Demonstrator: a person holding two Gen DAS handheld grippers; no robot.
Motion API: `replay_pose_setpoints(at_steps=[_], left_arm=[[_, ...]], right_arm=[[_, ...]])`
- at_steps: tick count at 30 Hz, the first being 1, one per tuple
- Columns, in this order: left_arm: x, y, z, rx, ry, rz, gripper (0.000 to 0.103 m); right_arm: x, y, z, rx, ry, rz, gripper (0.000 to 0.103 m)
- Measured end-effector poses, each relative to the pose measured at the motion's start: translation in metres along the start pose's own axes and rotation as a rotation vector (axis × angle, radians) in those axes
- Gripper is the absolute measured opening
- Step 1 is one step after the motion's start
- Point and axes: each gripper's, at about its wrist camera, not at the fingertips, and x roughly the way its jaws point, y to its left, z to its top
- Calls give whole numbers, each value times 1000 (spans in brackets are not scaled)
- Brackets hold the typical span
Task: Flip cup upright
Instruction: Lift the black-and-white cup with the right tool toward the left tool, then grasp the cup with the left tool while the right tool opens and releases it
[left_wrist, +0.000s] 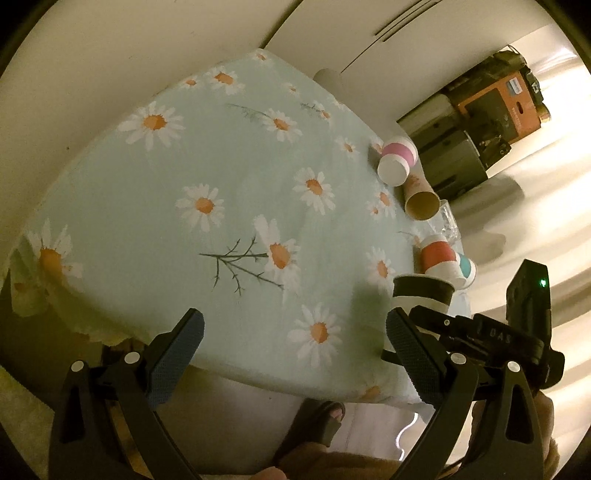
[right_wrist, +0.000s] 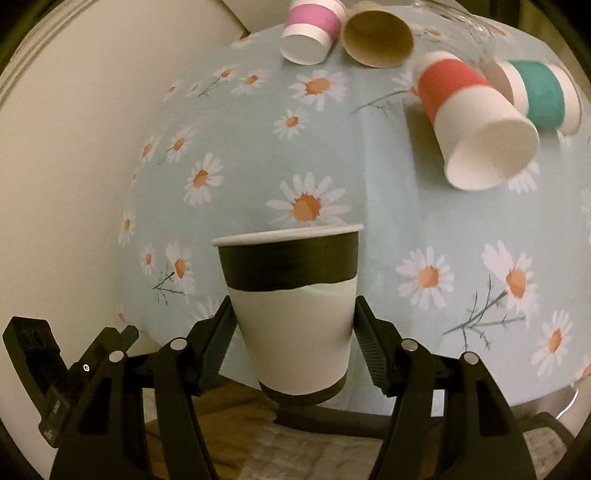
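Observation:
My right gripper (right_wrist: 293, 314) is shut on a white paper cup with a black band (right_wrist: 291, 295) and holds it upright, rim up, at the near edge of the daisy-print table (right_wrist: 221, 147). The same cup (left_wrist: 421, 293) shows in the left wrist view, with the right gripper (left_wrist: 480, 332) behind it. My left gripper (left_wrist: 295, 328) is open and empty above the table's near edge, left of the cup.
Several cups lie on their sides at the table's far right: a pink-banded one (right_wrist: 314, 33), a brown one (right_wrist: 376, 37), a red-banded one (right_wrist: 476, 125), a teal-banded one (right_wrist: 543, 92), and a clear glass (right_wrist: 461, 18). Boxes (left_wrist: 491, 107) stand on the floor beyond.

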Motion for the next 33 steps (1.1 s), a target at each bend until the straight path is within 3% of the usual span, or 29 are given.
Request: replay_pose_setpoints(at_steps=[17, 26, 33], left_arm=[[7, -5, -2, 24, 5, 30, 96], [13, -21, -12, 83, 19, 39, 96], [18, -46, -25, 161, 46, 11, 96]], right_arm=[[-19, -2, -10, 1, -12, -14, 72], [-60, -8, -33, -56, -122, -34, 72], [-89, -26, -81, -120, -249, -83, 72]])
